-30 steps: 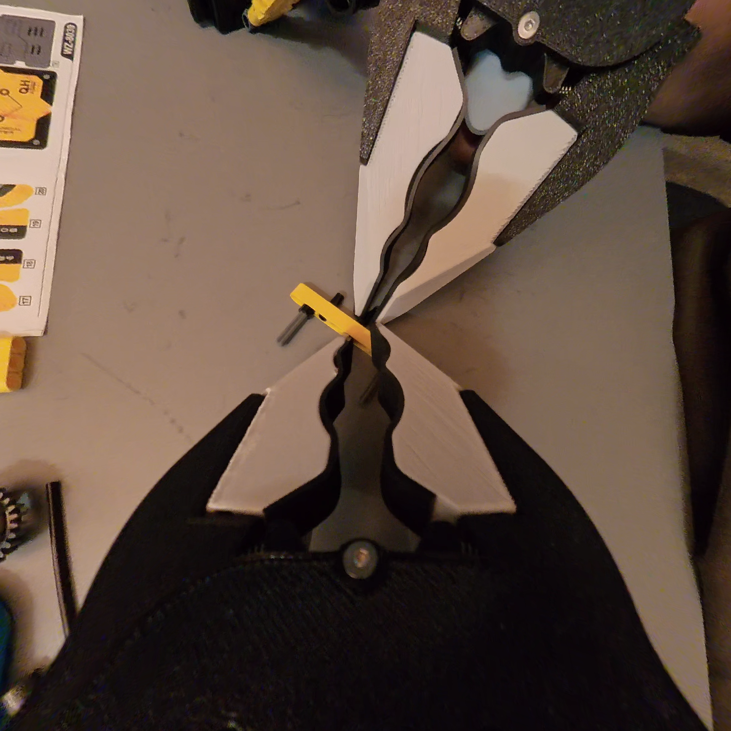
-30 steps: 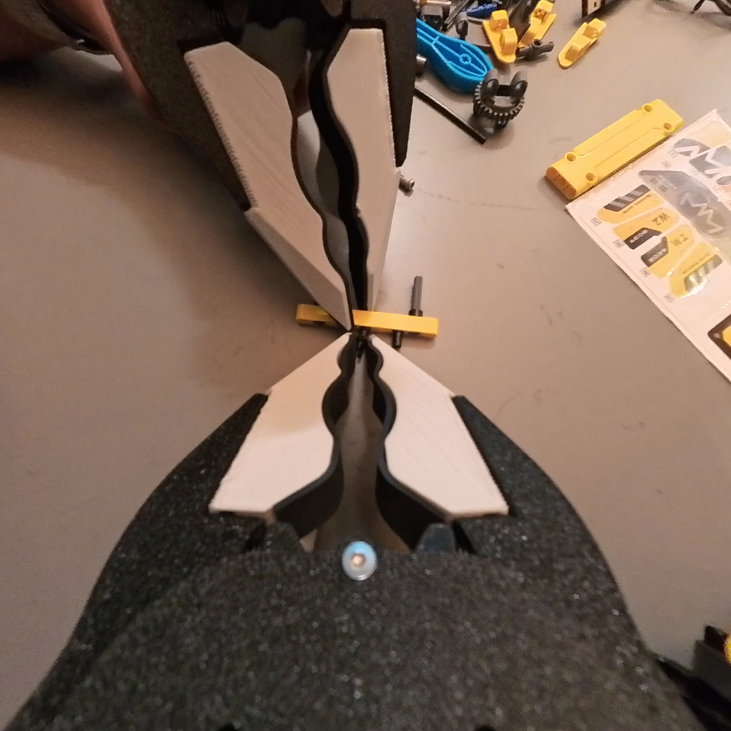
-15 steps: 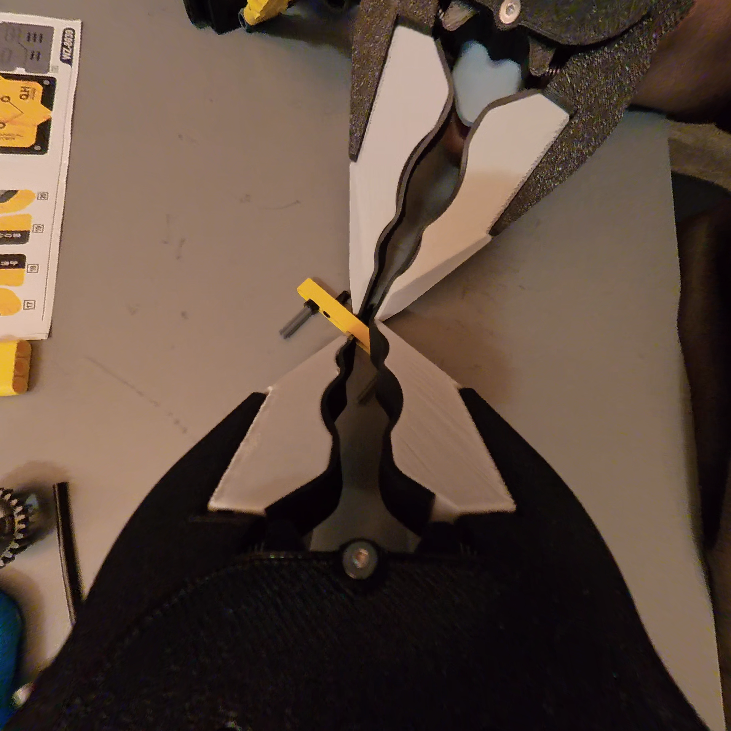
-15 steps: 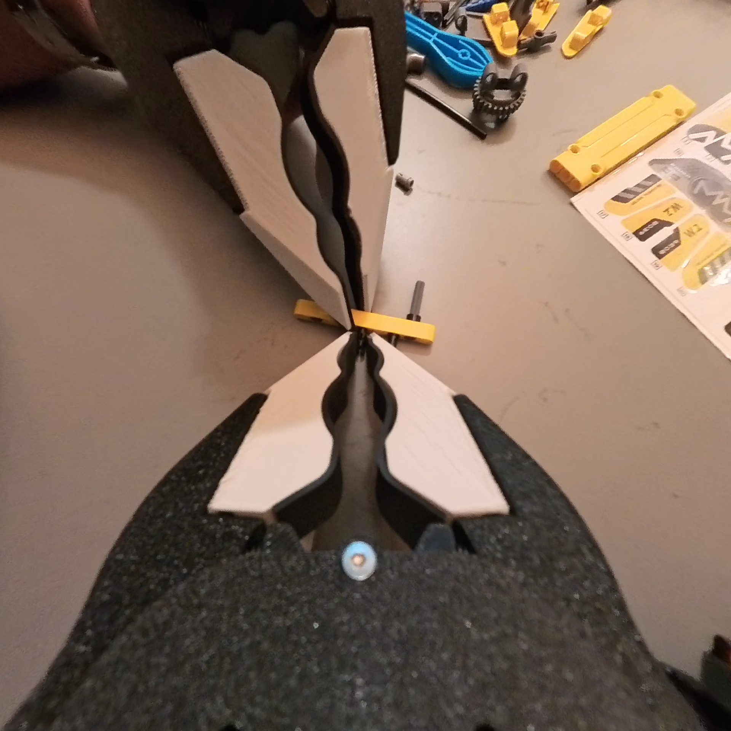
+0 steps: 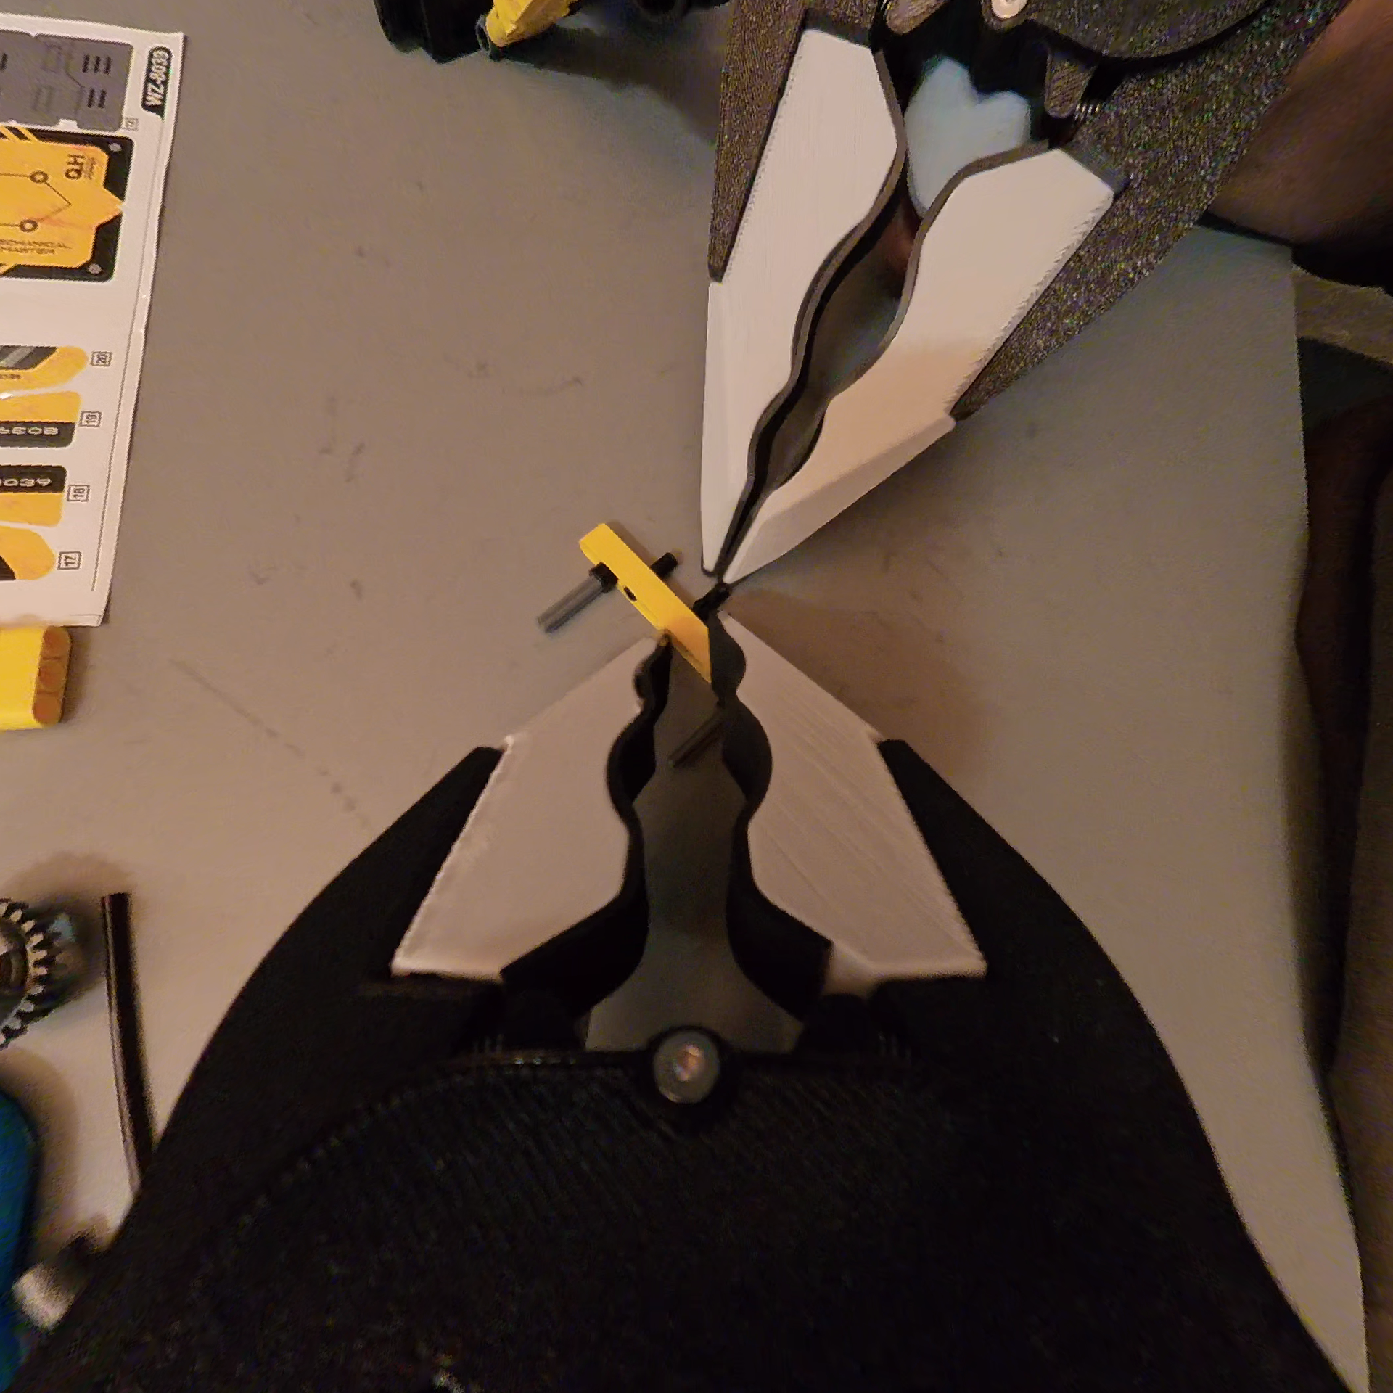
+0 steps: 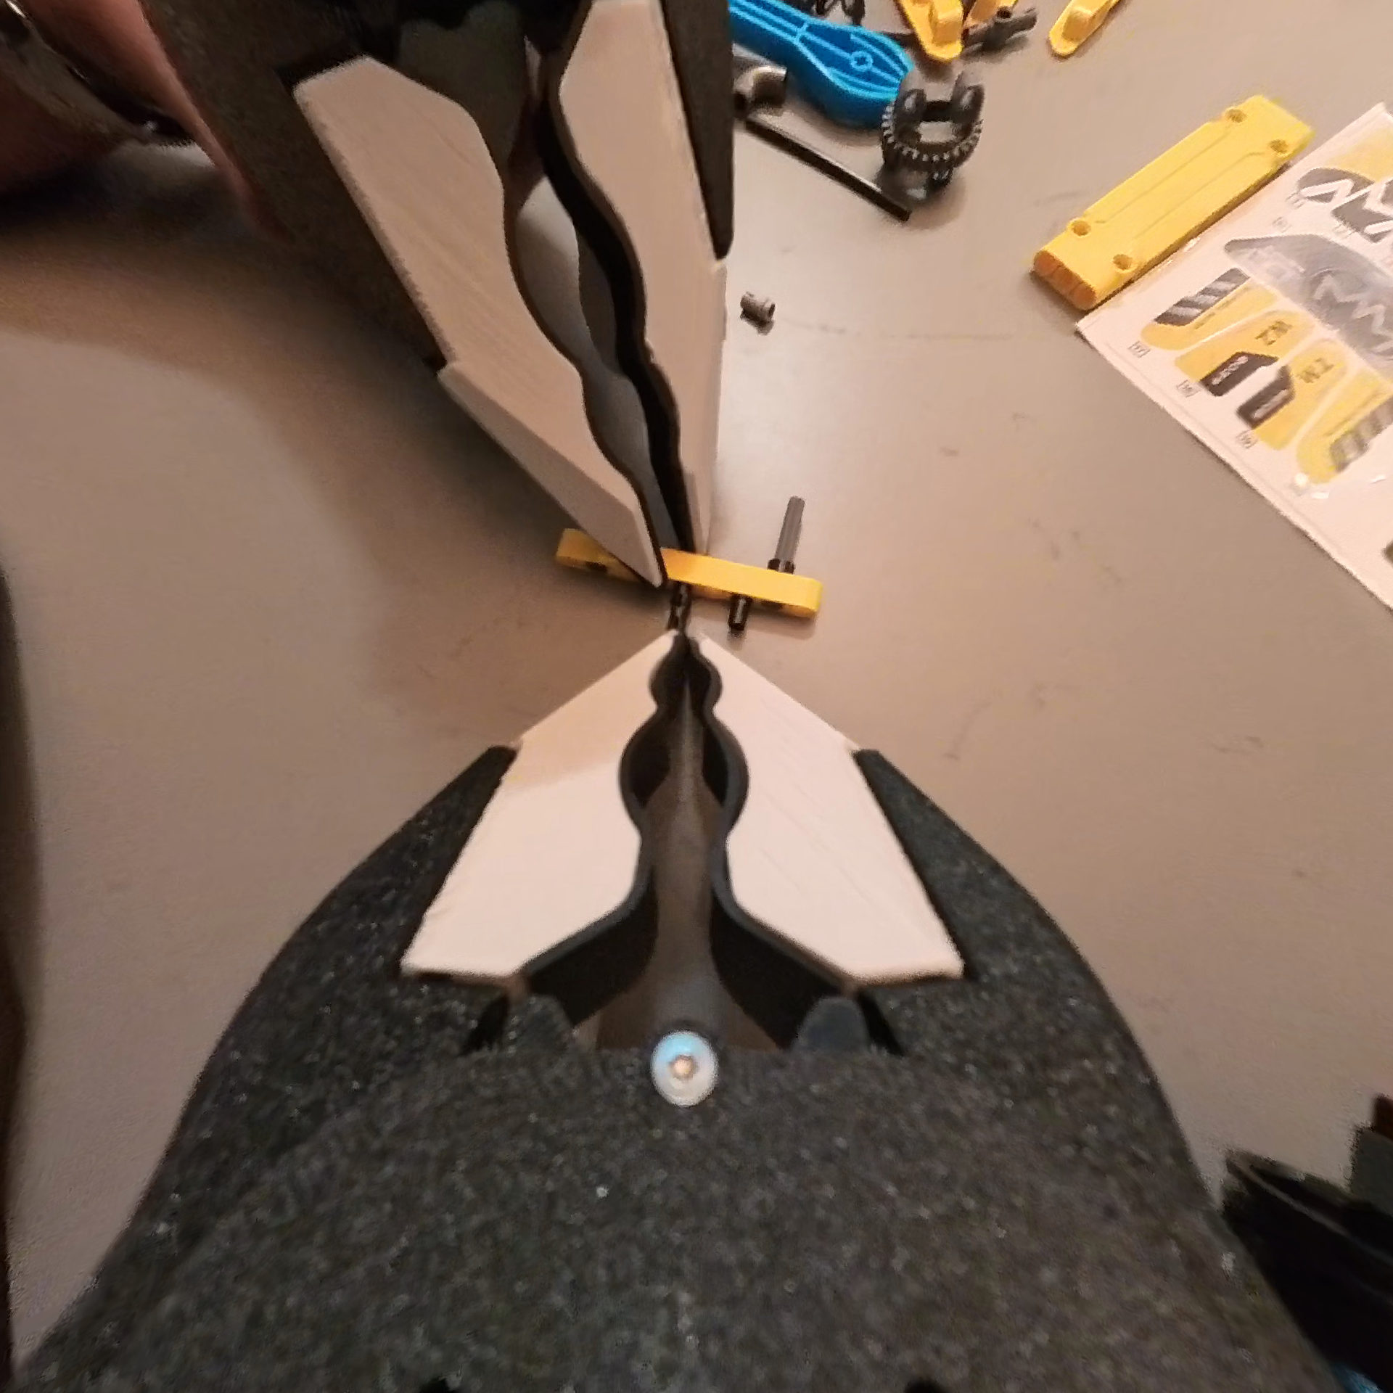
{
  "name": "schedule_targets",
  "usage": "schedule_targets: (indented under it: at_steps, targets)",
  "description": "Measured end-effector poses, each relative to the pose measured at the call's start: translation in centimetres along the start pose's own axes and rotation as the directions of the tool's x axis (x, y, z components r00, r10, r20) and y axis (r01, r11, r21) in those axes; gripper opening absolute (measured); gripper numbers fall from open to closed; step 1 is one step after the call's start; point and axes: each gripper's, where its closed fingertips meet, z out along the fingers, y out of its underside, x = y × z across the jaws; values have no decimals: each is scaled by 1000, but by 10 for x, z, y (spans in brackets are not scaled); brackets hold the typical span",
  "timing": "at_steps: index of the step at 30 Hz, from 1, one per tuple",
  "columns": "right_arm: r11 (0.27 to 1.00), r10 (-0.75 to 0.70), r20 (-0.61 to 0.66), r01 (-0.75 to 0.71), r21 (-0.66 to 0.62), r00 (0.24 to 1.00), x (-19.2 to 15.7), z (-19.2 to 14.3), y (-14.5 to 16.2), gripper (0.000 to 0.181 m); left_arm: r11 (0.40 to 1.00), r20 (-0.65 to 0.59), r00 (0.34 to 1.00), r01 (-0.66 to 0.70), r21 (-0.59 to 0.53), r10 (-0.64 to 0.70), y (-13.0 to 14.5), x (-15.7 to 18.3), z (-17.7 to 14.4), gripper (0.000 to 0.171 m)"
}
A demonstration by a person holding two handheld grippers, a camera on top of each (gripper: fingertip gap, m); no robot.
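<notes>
Left wrist view has your left gripper (image 5: 690, 648) pinching one end of a short yellow beam (image 5: 641, 595), the jaws pressed against its flat sides, so the beam sticks out up and to the left above the grey table (image 5: 377, 452). A dark grey pin (image 5: 573, 607) runs through the beam near its free end, and a second one (image 5: 693, 742) shows between the fingers. Your right gripper (image 5: 716, 580) comes down from the top right with its tips pressed together on a small black pin (image 5: 710, 599) right at the beam's edge.

Right wrist view gives the same meeting from the other side — your right gripper (image 6: 682, 637) narrowed to a slit, the black pin (image 6: 680, 603) standing between its tips and the beam (image 6: 742, 588), your left gripper (image 6: 675, 554) clamped from above. Further right lie a sticker sheet (image 6: 1281, 362) and a long yellow panel (image 6: 1168, 200); beyond them a blue plastic tool (image 6: 822, 64) and a black gear (image 6: 931, 136) — all well apart from the beam.
</notes>
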Motion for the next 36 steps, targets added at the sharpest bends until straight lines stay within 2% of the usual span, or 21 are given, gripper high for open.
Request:
schedule_targets:
  at_steps: [3, 7, 12, 18, 36]
  targets:
    - [1000, -26, -26, 26, -1, 999, 0, 1, -1, 0, 1000, 52, 998, -28, -13, 28, 3, -6, -5, 23]
    - [1000, -21, -20, 21, 0, 1000, 0, 0, -1, 0, 1000, 10, 1000, -11, -2, 11, 2, 0, -9, 25]
    - [999, -42, -14, 42, -2, 999, -4, 1, -2, 0, 1000, -23, 1000, 0, 11, 1, 0, 4, -12, 22]
    - [998, -58, -7, 58, -5, 998, -9, 4, -3, 0, 999, -12, 999, -32, -37, 32, 7, 5, -7, 7]
    - [998, -59, -12, 59, 7, 998, -7, 5, -7, 0, 999, -19, 999, -31, -39, 31, 7, 5, -6, 7]
